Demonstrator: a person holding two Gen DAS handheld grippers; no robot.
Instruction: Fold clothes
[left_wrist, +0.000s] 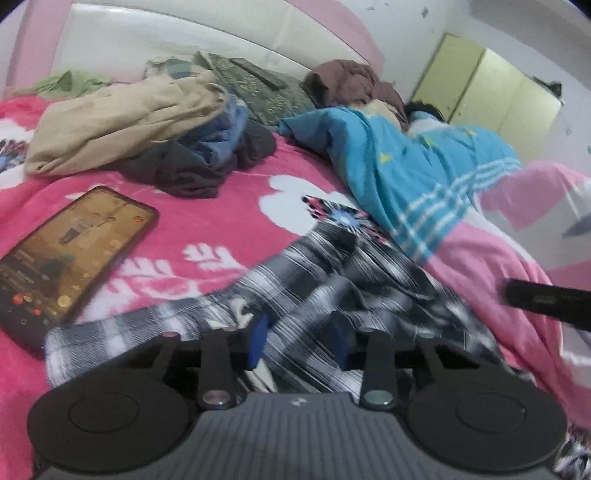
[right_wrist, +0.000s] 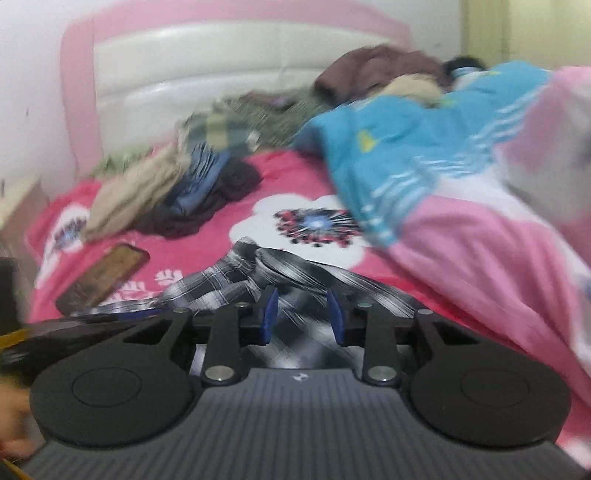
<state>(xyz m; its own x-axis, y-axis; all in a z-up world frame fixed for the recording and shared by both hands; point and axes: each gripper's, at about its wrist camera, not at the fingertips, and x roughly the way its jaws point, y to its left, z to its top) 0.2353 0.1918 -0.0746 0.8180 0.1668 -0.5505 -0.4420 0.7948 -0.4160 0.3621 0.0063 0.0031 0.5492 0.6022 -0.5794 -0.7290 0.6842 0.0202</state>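
Plaid shirt (left_wrist: 332, 280) bunched on pink bedsheet (left_wrist: 207, 206) beside phone (left_wrist: 70, 254), pinched between pads of left gripper (left_wrist: 299, 341) and of right gripper (right_wrist: 303, 317), presumably to lift and spread for folding

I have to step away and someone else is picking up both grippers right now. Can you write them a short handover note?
Left gripper: shut on the plaid garment, cloth bunched between its blue pads.
Right gripper: shut on the plaid garment too, gripping another part of it.
The garment lies crumpled on the pink floral bedspread, near the front edge. A phone lies left of it. An unfolded pile of clothes sits further back, near the headboard.
Done: garment gripped with both grippers.
Left: spread it flat, fold it, then work through the pile. The views are blurred, so recheck both grips.
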